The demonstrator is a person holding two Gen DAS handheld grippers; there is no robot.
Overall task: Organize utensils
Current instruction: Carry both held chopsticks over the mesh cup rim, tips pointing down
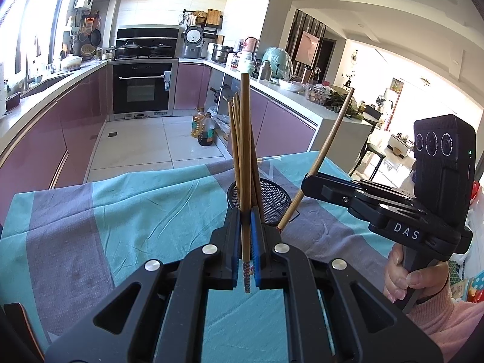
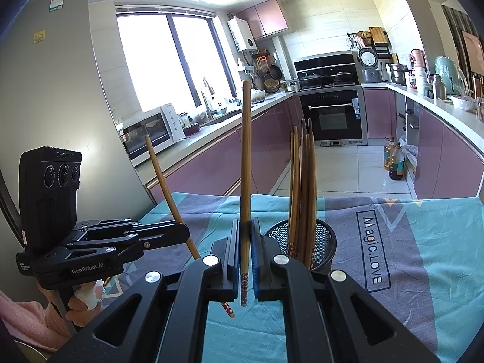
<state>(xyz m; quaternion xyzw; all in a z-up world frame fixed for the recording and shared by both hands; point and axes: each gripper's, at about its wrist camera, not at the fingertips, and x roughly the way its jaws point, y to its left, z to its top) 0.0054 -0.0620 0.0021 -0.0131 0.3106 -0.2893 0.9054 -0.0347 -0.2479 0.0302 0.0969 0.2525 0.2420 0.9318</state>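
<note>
A black mesh holder (image 2: 325,242) stands upright on the teal and grey cloth (image 2: 423,257), holding a bunch of brown wooden chopsticks (image 2: 302,187) that stand nearly vertical with their patterned ends down. Just beside the holder, one more chopstick (image 1: 245,163) is held upright, its red-and-white patterned end pointing down. Another chopstick (image 1: 317,160) on the holder's other side leans away from it, its lower end close to the holder's base.

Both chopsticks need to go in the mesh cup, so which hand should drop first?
Probably left: the left hand-held gripper holds its chopstick upright with the mesh cup straight ahead. The right hand-held gripper sees the cup off to one side.
</note>
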